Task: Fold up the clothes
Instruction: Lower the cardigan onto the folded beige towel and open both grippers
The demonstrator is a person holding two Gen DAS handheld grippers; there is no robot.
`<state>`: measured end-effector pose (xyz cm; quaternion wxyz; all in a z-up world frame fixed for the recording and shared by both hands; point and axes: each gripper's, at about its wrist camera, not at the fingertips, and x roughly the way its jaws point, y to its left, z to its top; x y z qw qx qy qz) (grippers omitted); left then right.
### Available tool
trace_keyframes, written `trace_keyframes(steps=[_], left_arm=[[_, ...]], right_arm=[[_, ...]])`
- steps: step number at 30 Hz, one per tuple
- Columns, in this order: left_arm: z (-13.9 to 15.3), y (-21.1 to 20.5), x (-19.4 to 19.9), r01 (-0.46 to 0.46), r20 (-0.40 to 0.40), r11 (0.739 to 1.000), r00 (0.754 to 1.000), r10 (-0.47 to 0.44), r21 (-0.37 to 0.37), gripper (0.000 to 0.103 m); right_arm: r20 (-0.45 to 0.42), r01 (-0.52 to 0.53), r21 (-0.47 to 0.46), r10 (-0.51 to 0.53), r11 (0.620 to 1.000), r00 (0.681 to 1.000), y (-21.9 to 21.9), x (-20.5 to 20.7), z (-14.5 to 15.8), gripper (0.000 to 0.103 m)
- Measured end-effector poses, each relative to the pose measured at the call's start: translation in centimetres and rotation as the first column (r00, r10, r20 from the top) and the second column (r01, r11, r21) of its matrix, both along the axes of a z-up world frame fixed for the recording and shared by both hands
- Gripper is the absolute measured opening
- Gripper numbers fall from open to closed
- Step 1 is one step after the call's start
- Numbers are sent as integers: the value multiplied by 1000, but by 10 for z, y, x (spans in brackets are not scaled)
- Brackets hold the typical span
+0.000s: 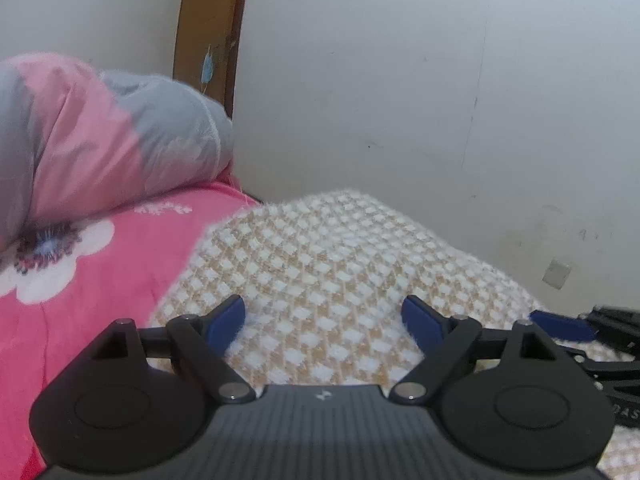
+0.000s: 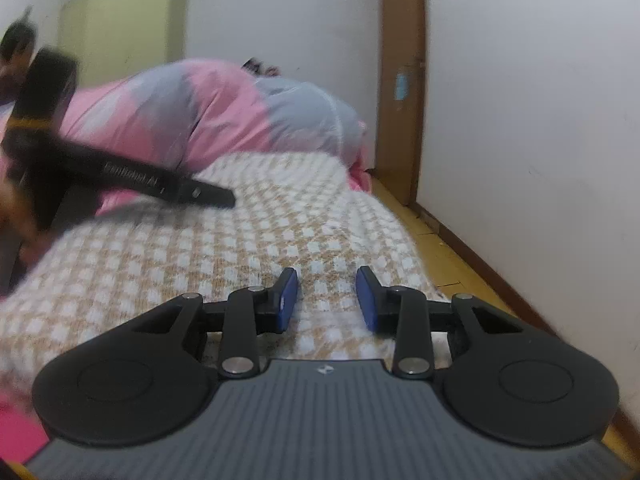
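Observation:
A fuzzy beige-and-white checked knit garment (image 1: 320, 264) lies spread on the bed, bulging up in the middle. My left gripper (image 1: 324, 322) hovers low over its near part, jaws wide apart, and nothing is pinched between the blue pads (image 1: 226, 324). My right gripper (image 2: 327, 296) sits over the garment (image 2: 240, 240) near its right edge. Its jaws are narrower, with a clear gap between them, and flat knit shows through that gap. In the right wrist view the left gripper (image 2: 120, 184) is a blurred black shape at the left. In the left wrist view the right gripper's fingertip (image 1: 560, 326) shows at the right edge.
The pink flowered bedsheet (image 1: 80, 280) lies under the garment. A bundled pink-and-grey quilt (image 1: 100, 132) is heaped at the far end. A white wall (image 1: 440, 100) and a brown wooden frame (image 1: 208, 28) stand close behind. Yellow floor (image 2: 460, 256) runs along the bed's right side.

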<state>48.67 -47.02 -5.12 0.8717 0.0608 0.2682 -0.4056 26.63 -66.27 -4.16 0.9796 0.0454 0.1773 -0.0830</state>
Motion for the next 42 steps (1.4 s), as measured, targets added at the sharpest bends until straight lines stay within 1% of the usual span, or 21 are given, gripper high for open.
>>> trace_keyframes(steps=[2,4,5,7,8,9,11,14,16,18,19,21,23,25,27,31,32,36,38,39,42], left_arm=[[9,5,1,-12,-26,1000,1000,12,7,87],[23,18,-6,-60,-39,998,997,61,12,87],[34,29,-11,-74,-35,997,997,74,2,87],[56,53,-22,-100,-28,995,995,99,-18,87],[67,65,-27,-112,-25,993,993,112,-29,87],[78,77,-32,-125,-22,991,992,124,-39,88],[103,110,-57,-124,-19,990,992,123,-62,88],[132,159,-105,-115,-25,989,993,113,-93,91],[143,188,-142,-107,0,990,994,108,-94,96],[155,218,-180,-100,25,991,994,102,-94,100],[161,233,-198,-96,37,991,994,100,-94,101],[163,257,-234,-100,54,989,993,107,-107,103],[161,272,-262,-115,24,985,993,119,-125,103],[156,283,-289,-135,-10,982,991,135,-131,103],[146,290,-316,-159,-26,978,987,157,-133,103],[127,295,-362,-234,8,966,972,236,-106,103],[124,296,-373,-245,12,965,969,247,-93,103],[114,302,-407,-275,-58,960,961,272,-56,103],[109,304,-419,-283,-62,958,958,280,-44,103],[106,305,-424,-290,-56,956,956,288,-35,103],[98,306,-437,-313,-9,950,950,313,0,103]], right_arm=[[16,28,82,-29,996,999,-7,0,-1,32],[13,51,106,-53,993,998,-10,-6,0,34],[22,62,140,-66,988,998,-13,-13,4,34],[76,70,262,-93,963,993,-15,-34,19,36],[108,68,306,-106,950,989,-11,-49,25,36],[124,71,333,-118,940,985,-8,-65,33,36],[149,72,379,-137,923,979,3,-97,47,37],[159,48,407,-122,912,980,36,-143,66,39],[180,17,403,-98,915,979,65,-170,81,46],[203,-11,398,-76,917,976,93,-196,96,64],[216,-24,395,-67,918,974,108,-210,103,68],[225,-32,377,-58,926,973,140,-236,113,82],[202,-12,330,-58,944,978,171,-257,122,84],[158,25,277,-71,960,985,201,-272,123,86],[115,65,231,-94,971,989,228,-283,123,96],[45,148,105,-154,983,987,272,-299,121,99],[35,155,89,-158,984,987,279,-304,120,102],[-34,143,124,-140,982,990,294,-317,122,102],[-77,137,121,-128,983,989,300,-320,124,102],[-96,143,104,-133,984,987,304,-321,125,102],[-119,204,-22,-205,979,971,320,-325,126,102]])
